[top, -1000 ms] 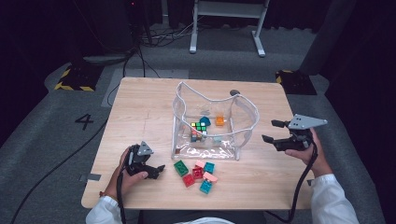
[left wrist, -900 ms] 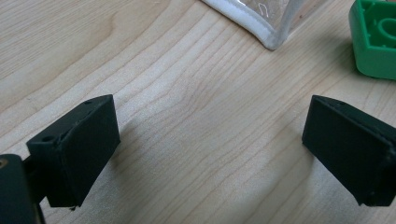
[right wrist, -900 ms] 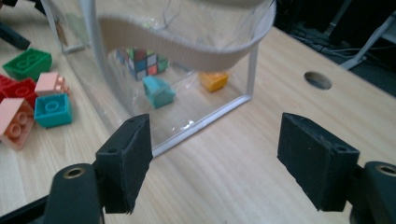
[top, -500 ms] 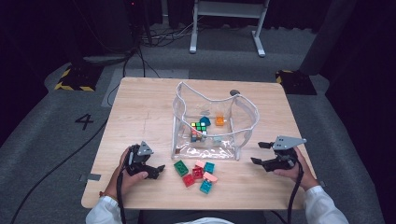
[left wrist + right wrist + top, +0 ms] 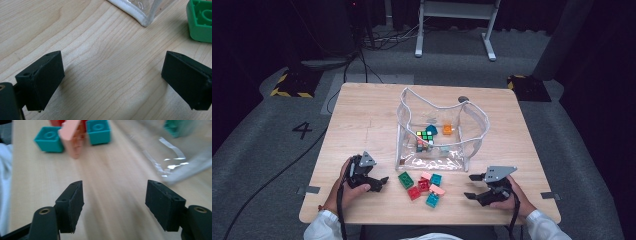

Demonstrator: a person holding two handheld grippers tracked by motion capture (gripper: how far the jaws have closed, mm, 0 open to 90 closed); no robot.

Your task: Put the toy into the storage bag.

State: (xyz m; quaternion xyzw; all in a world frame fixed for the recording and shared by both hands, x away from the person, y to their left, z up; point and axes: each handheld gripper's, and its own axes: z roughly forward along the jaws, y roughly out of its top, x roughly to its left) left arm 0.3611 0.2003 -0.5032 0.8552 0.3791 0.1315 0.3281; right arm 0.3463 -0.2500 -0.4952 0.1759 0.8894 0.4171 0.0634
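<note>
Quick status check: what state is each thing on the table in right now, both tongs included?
Left tongs: open, empty, low over the table.
Right tongs: open, empty, facing the blocks.
Clear bag: upright, mouth open, cube and small pieces inside.
Loose blocks: clustered on the table in front of the bag, ungripped.

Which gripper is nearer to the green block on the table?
Left. The left gripper sits just left of the green block, jaws open. The right gripper is farther off to its right, beyond the other loose blocks.
</note>
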